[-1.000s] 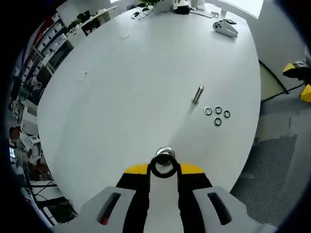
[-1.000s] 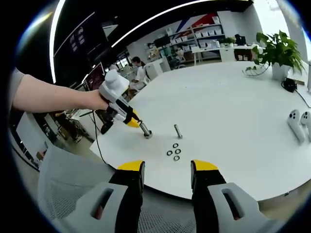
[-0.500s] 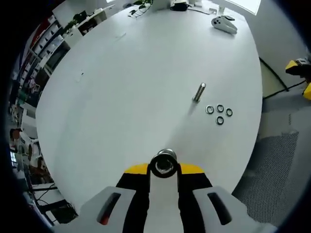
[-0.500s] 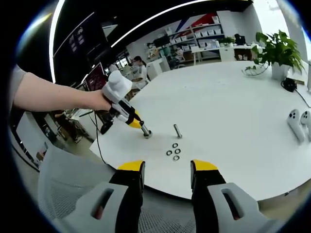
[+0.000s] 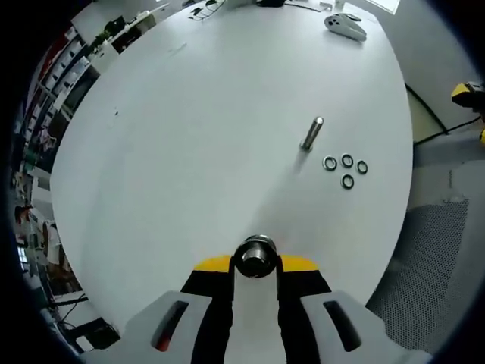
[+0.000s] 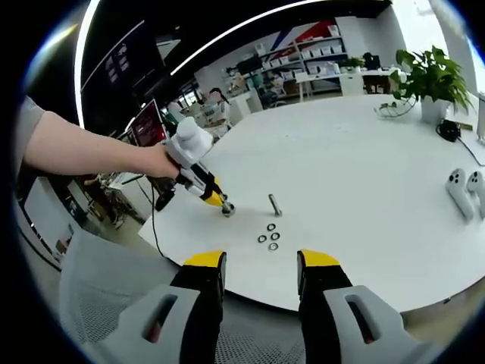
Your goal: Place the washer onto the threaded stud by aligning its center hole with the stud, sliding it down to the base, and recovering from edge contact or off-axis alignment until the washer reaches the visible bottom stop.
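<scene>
Left tool (image 5: 255,262) with its two yellow-tipped jaws pressed together on a short metal stud (image 5: 255,256), seen end-on between the tips. In the right gripper view the same tool (image 6: 214,200), held in a person's hand (image 6: 161,161), pointed down and stood the stud's lower end on the desk (image 5: 189,136) near its front edge. Right tool (image 6: 256,262), held low off the desk's edge, had its jaws apart with nothing between them.

Four loose washers (image 5: 346,168) lay flat in a small cluster on the desk, near a second stud (image 5: 311,133) that stood upright by itself, just beside the cluster. No washer was on either stud, so the placing step appeared not yet begun.

Likely hazards, as judged from this arrangement. A flat washer on a smooth top offers little edge to grip; it could skate away or tip out of the jaws. If it met the stud tilted or off-centre, it would probably catch on the threads or the top rim and hang there short of the bottom. Sideways pressure could topple the free-standing stud. The held stud could lean if the left tool wavered.

The desk was white, smooth and large, with rounded edges. Two white devices (image 6: 464,189) lay towards its far side, near a potted plant (image 6: 433,80). Beyond stood shelves (image 6: 314,57) in an open office, and a mesh chair (image 6: 114,303) stood below the near edge.
</scene>
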### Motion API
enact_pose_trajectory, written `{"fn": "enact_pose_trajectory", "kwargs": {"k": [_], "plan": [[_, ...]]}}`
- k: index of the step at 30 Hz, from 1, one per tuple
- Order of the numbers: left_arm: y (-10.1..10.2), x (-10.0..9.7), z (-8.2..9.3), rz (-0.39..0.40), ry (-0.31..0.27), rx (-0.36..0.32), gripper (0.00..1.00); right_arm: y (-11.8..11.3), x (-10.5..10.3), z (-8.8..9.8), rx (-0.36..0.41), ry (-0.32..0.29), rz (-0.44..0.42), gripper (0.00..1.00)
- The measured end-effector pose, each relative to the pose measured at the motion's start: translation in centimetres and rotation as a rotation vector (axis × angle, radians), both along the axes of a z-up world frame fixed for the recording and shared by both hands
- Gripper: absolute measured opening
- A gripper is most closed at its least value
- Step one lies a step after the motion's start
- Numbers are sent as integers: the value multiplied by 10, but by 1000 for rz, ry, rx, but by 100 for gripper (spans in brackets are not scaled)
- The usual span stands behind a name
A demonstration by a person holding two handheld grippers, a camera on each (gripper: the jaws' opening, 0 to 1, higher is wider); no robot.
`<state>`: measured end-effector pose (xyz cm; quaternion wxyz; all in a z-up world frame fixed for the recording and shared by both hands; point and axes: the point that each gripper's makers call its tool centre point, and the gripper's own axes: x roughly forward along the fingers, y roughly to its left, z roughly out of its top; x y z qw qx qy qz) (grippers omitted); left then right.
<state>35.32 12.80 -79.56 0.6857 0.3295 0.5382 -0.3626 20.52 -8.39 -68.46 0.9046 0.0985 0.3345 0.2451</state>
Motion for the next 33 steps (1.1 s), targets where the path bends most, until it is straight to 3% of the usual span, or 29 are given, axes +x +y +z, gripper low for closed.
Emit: {"fn": "enact_pose_trajectory", "kwargs": {"k": [10,33], "plan": [[0,-2,-17,25,18,-3,19,0,0,-1,-3,5,3,39],[-1,-4,-26,29,14,-21,20,-1,-1,-2,-6,11,-1,39]]}}
